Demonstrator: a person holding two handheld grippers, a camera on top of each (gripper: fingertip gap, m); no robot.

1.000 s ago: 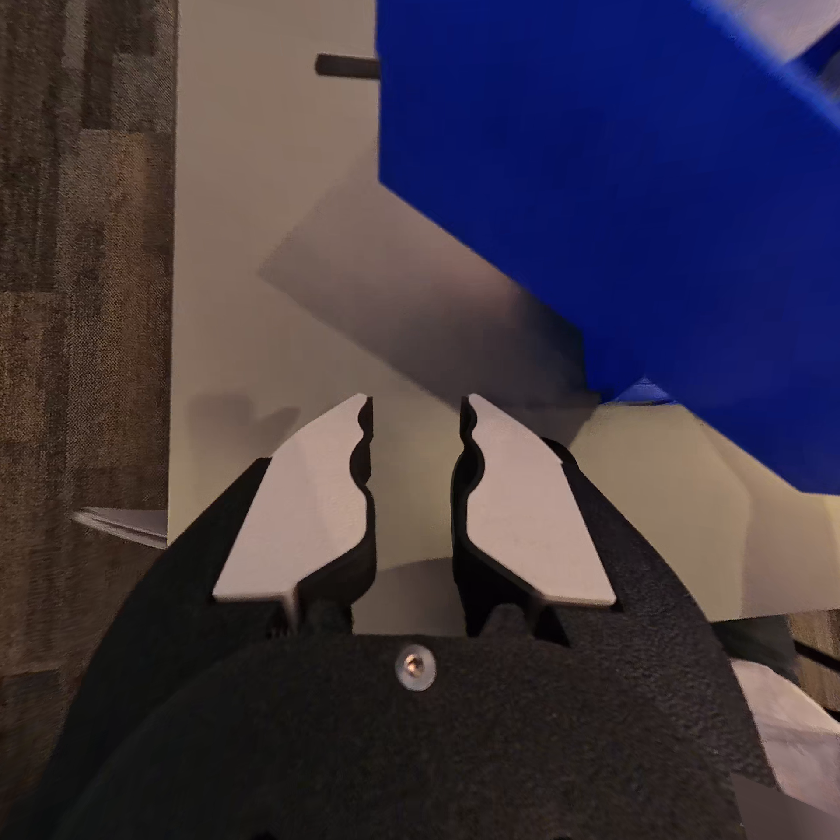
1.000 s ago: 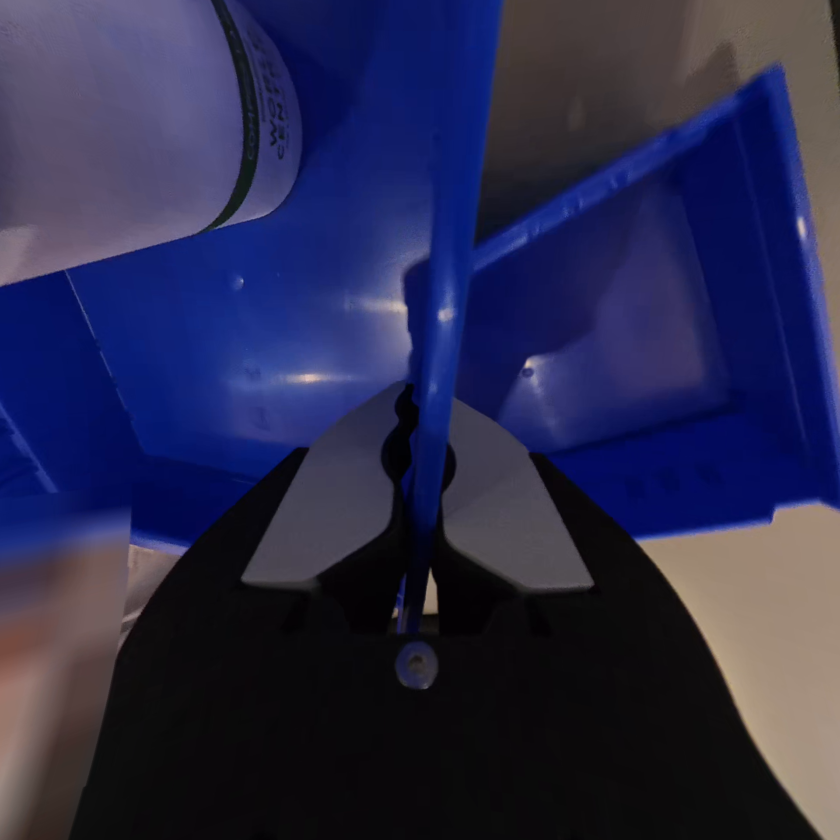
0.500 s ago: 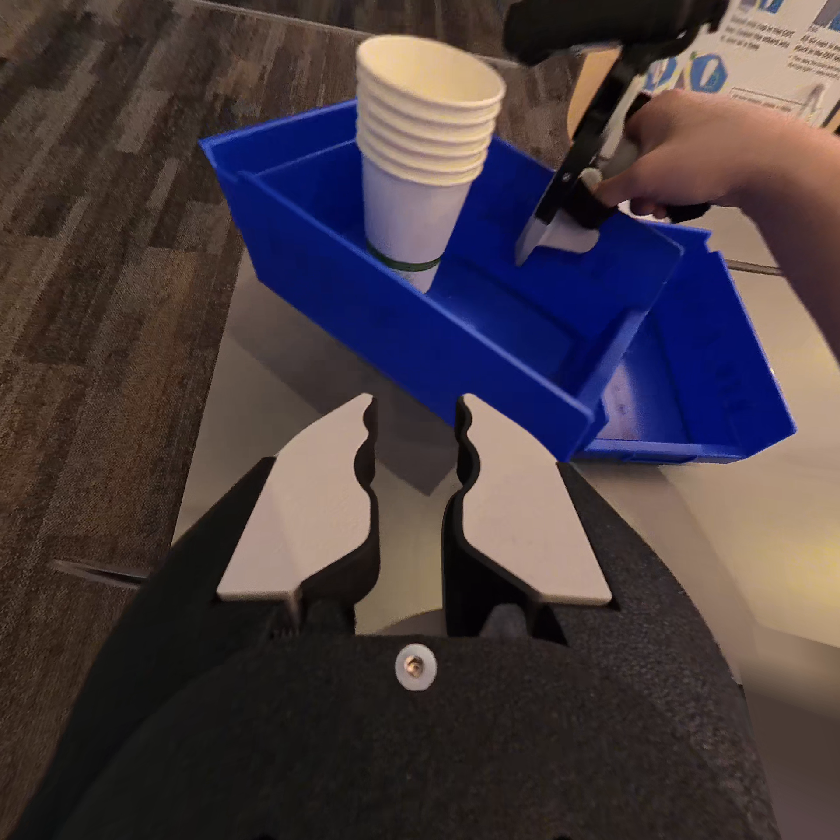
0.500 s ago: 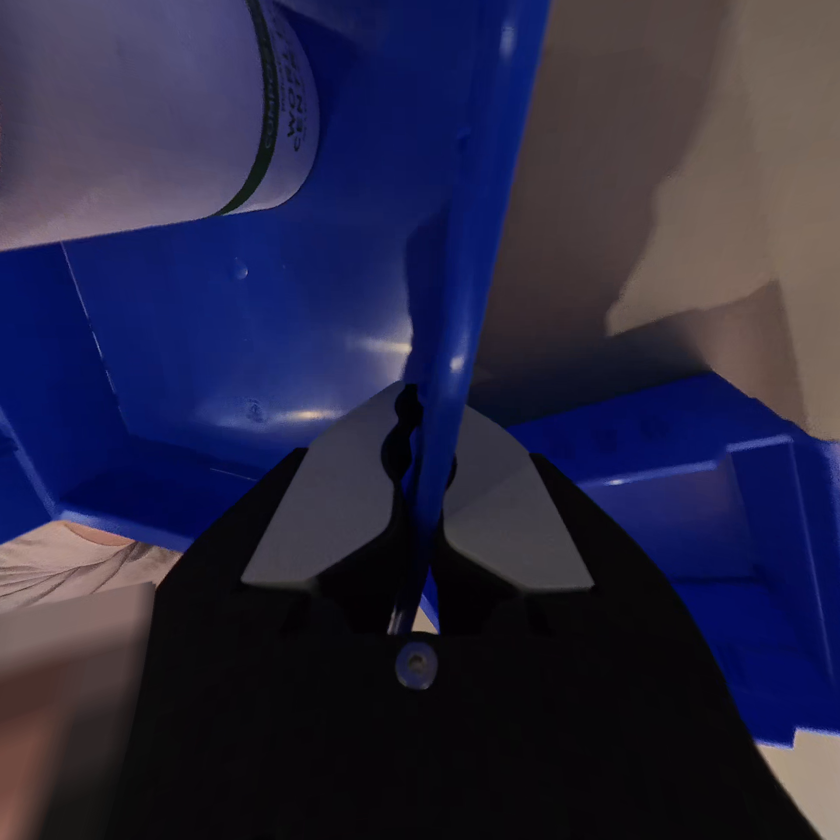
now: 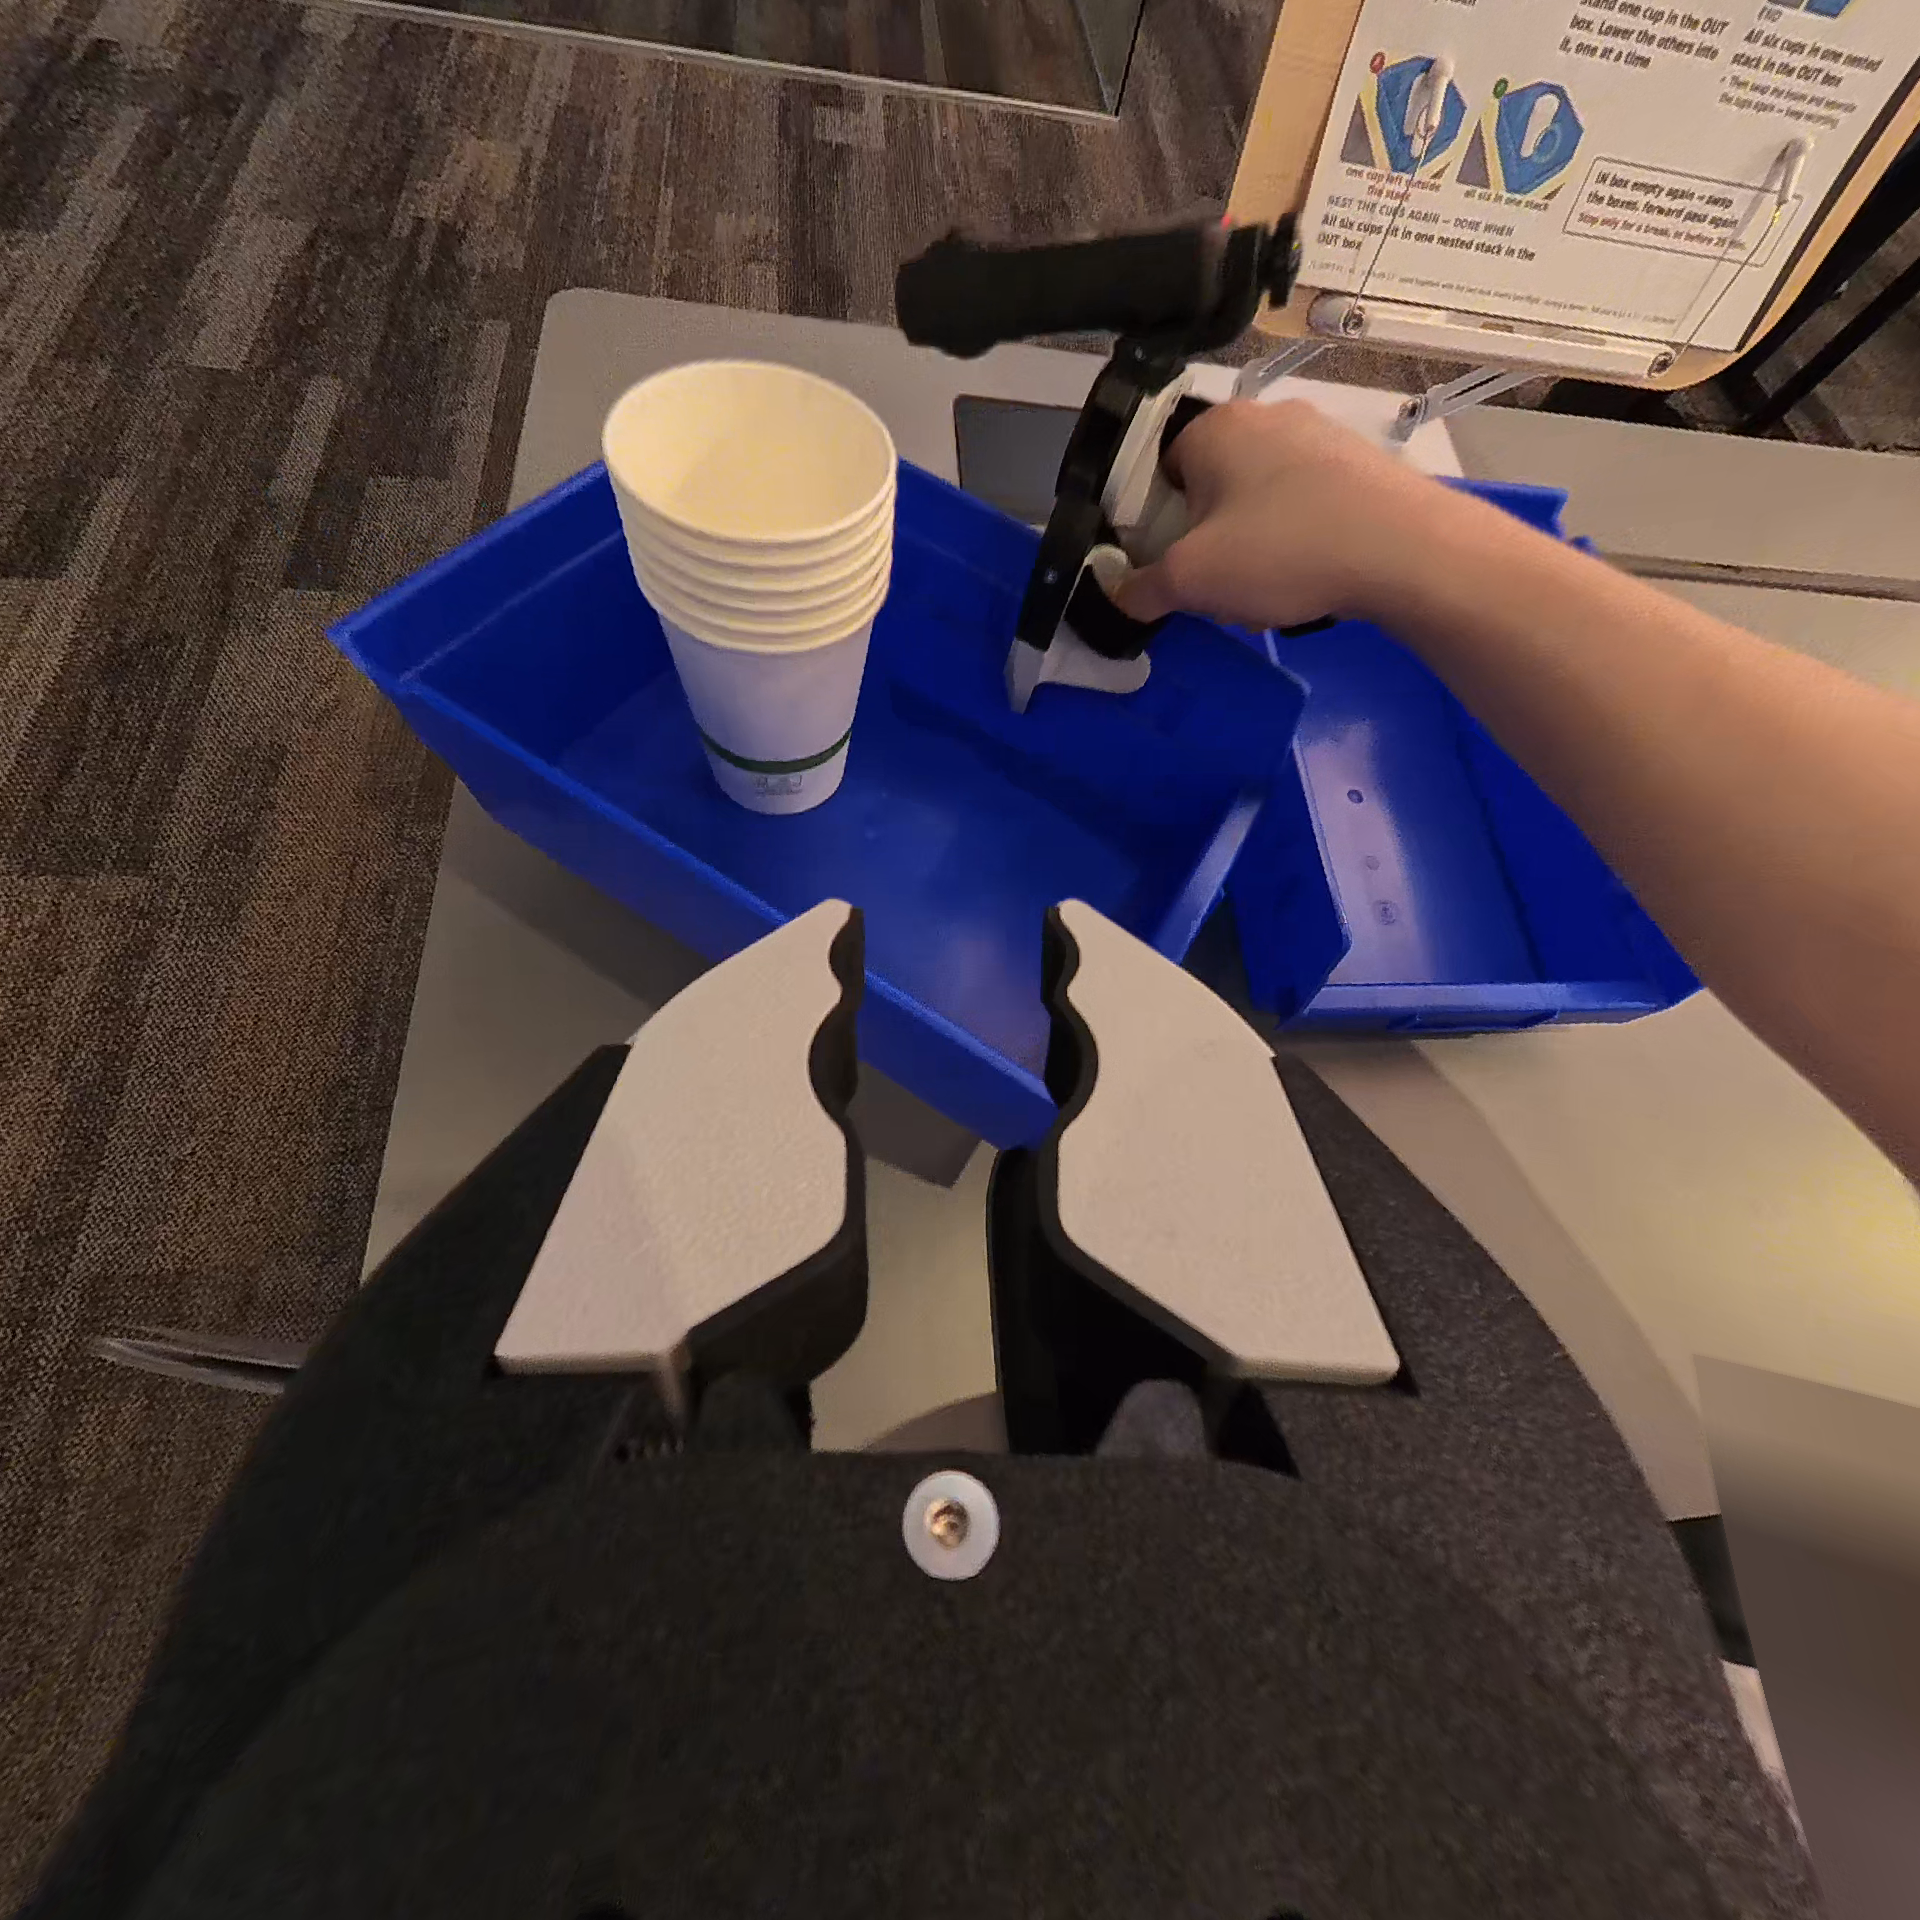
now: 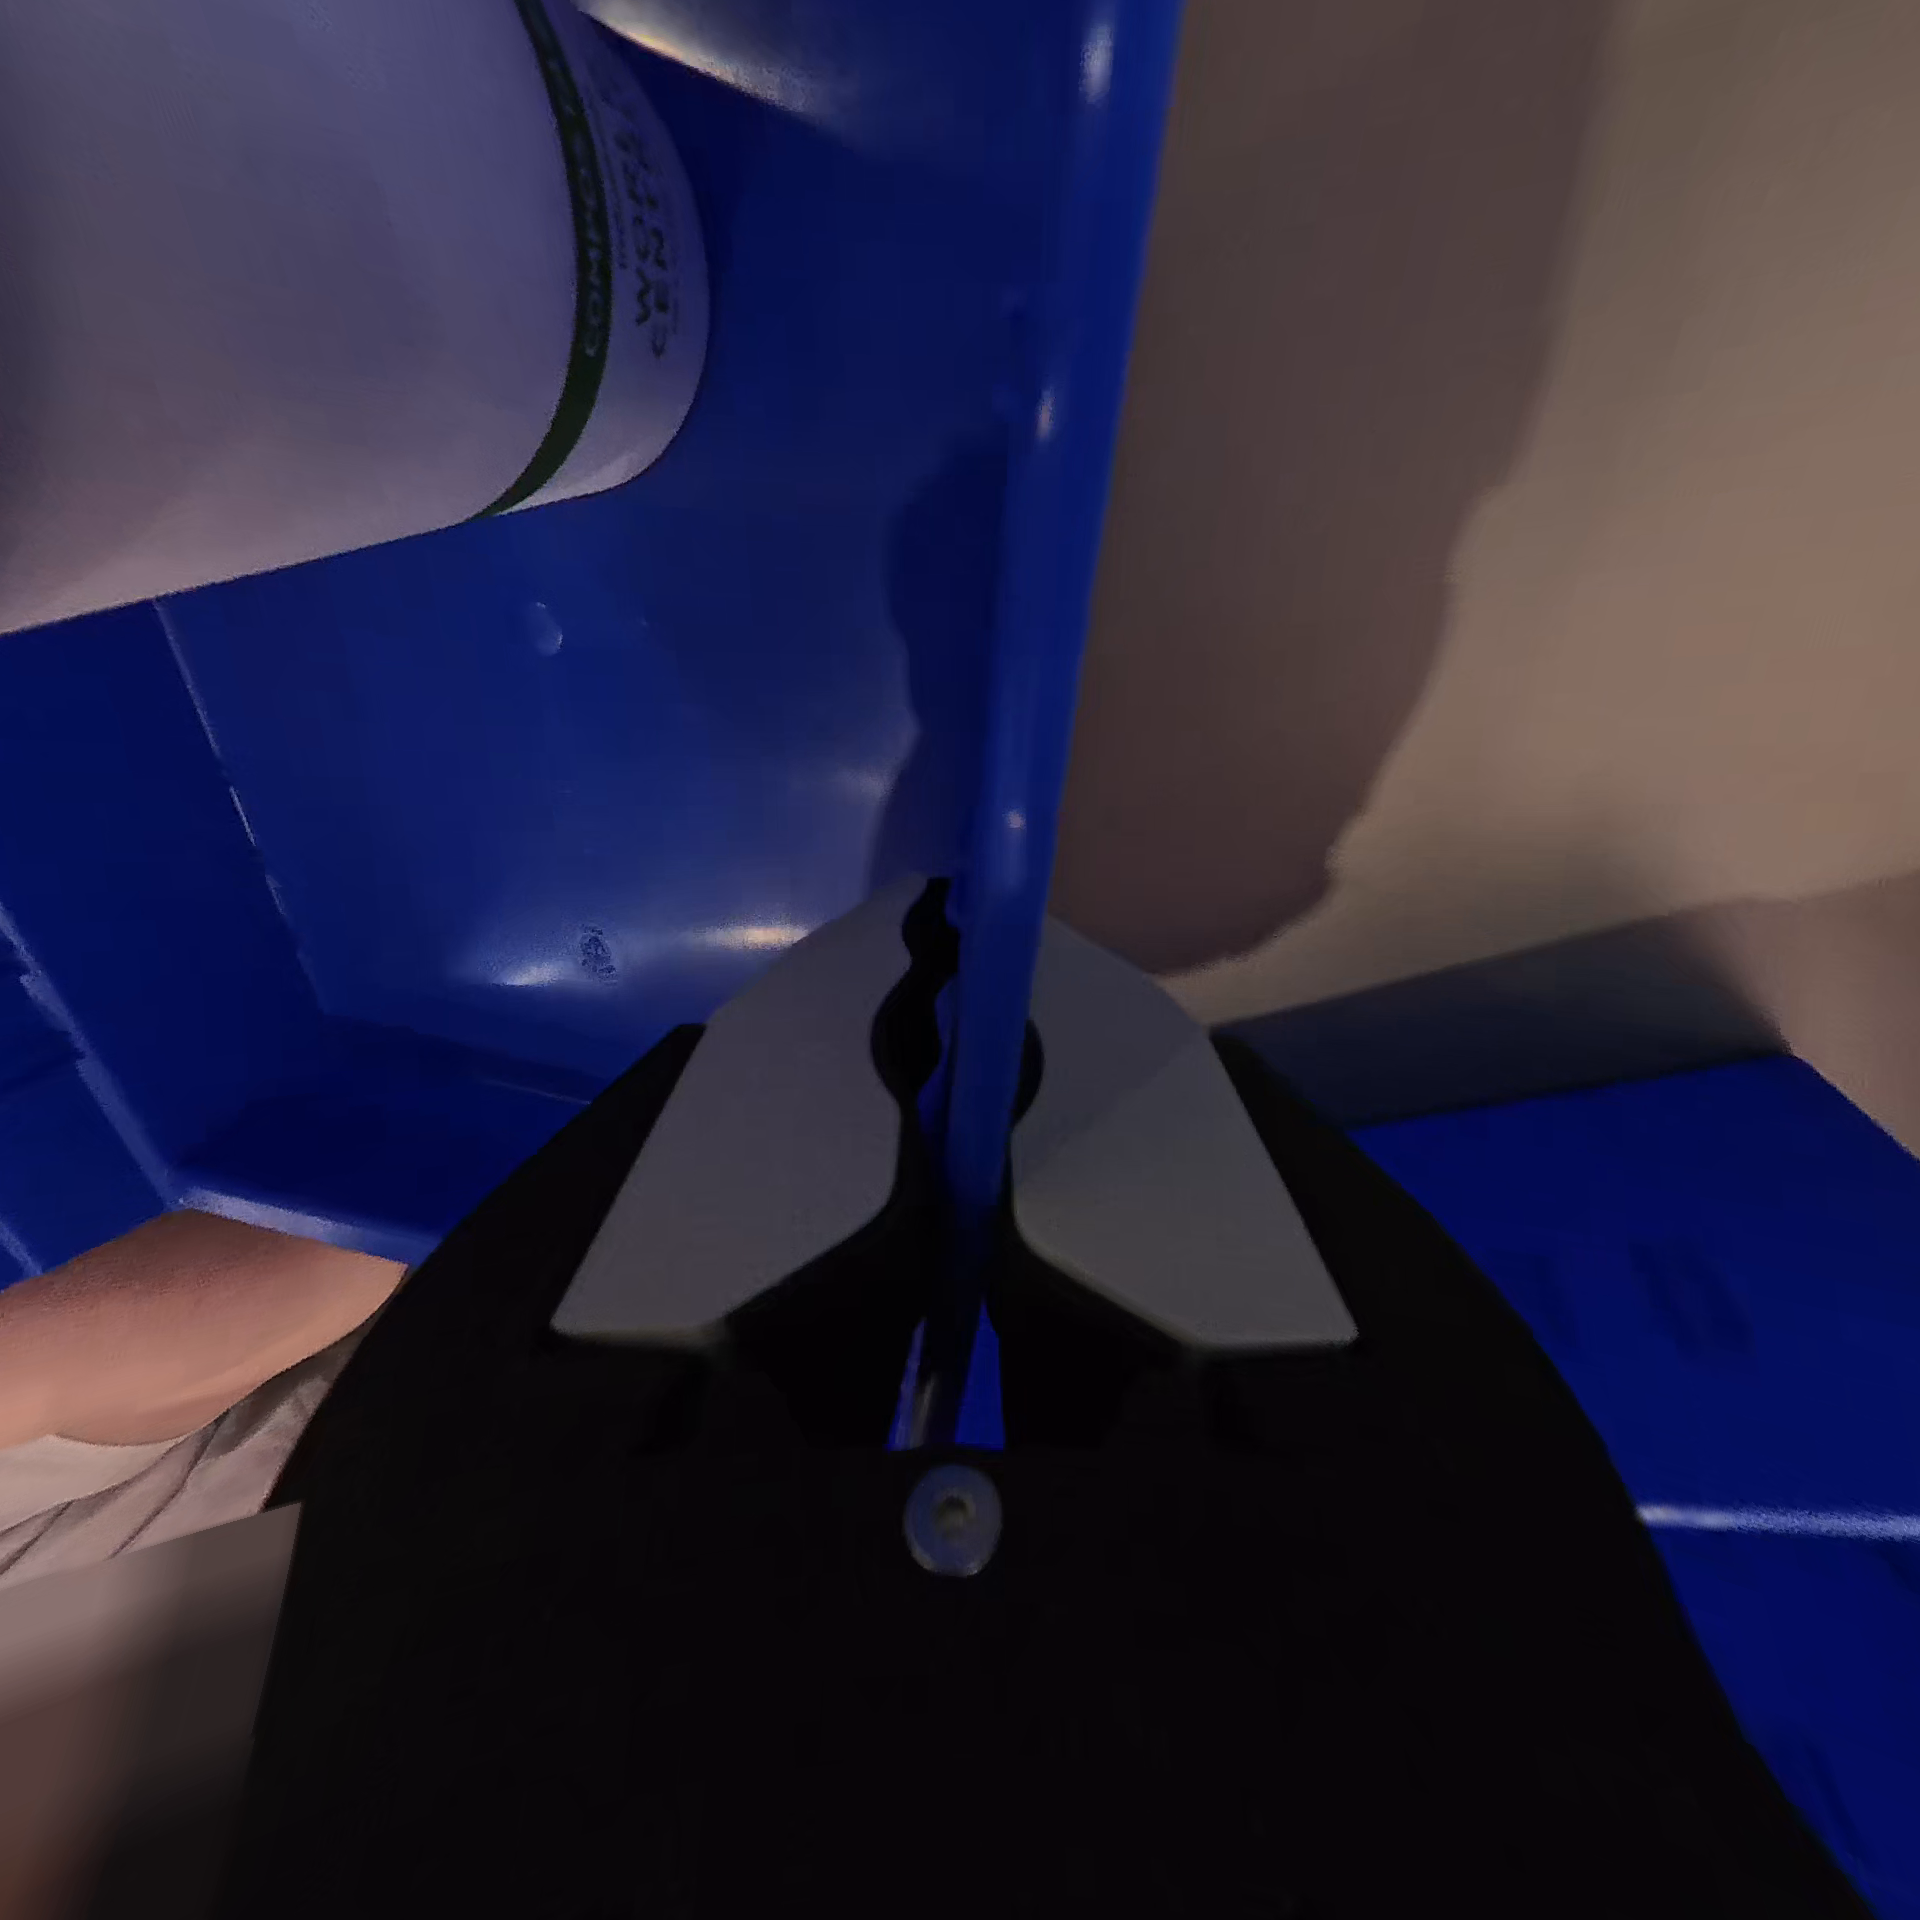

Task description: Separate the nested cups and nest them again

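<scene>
The right gripper (image 6: 961, 935) is clamped on the blue bin's (image 5: 665, 831) wall. Stacked cups (image 5: 758, 582) stand upright inside it. The left gripper (image 5: 951, 966) hangs apart, empty.

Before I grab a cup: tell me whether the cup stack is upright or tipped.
Upright. The cup stack stands on its base on the floor of the blue bin, mouth up, rims level, leaning on nothing.

Brown patchwork carpet (image 5: 208, 416) all around, a grey table (image 5: 1558, 1195) on it, warm dim lighting, printed sign board (image 5: 1558, 156) at the back.
</scene>
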